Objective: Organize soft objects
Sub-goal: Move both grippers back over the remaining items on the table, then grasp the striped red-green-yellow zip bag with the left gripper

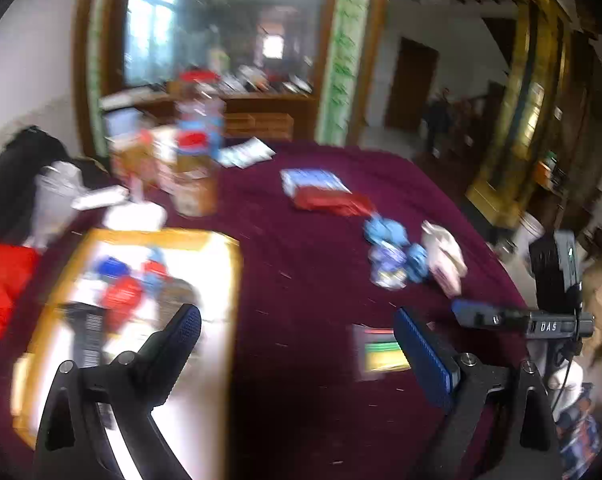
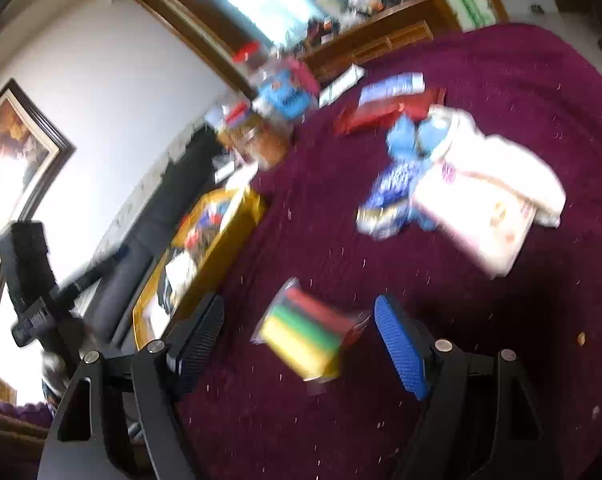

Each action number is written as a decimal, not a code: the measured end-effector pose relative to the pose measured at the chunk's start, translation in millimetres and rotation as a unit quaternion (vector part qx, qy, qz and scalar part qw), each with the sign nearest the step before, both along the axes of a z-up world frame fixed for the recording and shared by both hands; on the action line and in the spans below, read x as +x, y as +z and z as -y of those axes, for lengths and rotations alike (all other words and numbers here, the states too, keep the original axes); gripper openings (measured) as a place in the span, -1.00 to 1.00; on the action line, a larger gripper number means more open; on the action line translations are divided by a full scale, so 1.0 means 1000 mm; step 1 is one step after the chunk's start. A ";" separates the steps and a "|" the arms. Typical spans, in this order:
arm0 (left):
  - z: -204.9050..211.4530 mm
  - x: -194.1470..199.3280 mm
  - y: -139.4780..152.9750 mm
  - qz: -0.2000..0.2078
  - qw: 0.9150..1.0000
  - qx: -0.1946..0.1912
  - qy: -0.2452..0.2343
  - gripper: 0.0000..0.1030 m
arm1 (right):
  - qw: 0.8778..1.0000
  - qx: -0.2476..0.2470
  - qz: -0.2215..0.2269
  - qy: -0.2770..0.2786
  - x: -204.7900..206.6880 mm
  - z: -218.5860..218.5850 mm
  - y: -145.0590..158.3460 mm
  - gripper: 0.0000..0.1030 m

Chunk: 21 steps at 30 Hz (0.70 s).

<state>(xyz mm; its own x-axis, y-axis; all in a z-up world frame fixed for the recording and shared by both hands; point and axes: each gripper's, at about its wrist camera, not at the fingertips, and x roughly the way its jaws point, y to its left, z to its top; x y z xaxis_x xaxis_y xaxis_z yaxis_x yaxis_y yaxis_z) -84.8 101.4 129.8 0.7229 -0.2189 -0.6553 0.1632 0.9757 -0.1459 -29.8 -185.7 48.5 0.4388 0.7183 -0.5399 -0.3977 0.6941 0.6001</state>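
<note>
Both views are blurred by motion. A yellow-rimmed tray (image 1: 229, 280) with several small items sits on the maroon tablecloth (image 1: 301, 240); it also shows in the right wrist view (image 2: 253, 204). A packet of coloured sponges (image 2: 305, 340) lies between the open jaws of my right gripper (image 2: 301, 340), not touched; it also shows in the left wrist view (image 1: 381, 350). A blue soft toy (image 1: 393, 248), a white-pink cloth pack (image 2: 489, 196) and a red and blue packet (image 1: 325, 194) lie further back. My left gripper (image 1: 297, 340) is open and empty, its left finger over the tray.
Jars and boxes (image 1: 189, 160) stand at the table's back left. A red bag (image 1: 1, 288) lies left of the tray. The right gripper's body (image 1: 541, 320) shows at the table's right edge. A wooden cabinet with a mirror (image 1: 229, 40) stands behind.
</note>
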 end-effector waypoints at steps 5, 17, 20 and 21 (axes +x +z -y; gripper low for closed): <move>0.049 0.016 -0.036 -0.041 0.997 0.030 -0.052 0.91 | 0.995 0.027 -0.030 -0.093 0.010 0.047 -0.016 0.50; 0.118 0.062 -0.069 -0.033 0.980 0.099 -0.171 0.90 | 0.992 0.024 -0.033 -0.123 0.015 0.064 -0.015 0.51; 0.123 0.079 -0.094 -0.111 0.965 0.089 -0.221 0.90 | 0.990 0.012 -0.043 -0.134 0.015 0.067 -0.020 0.51; 0.122 0.080 -0.102 -0.132 0.960 0.093 -0.227 0.87 | 0.989 0.010 -0.047 -0.138 0.017 0.068 -0.022 0.51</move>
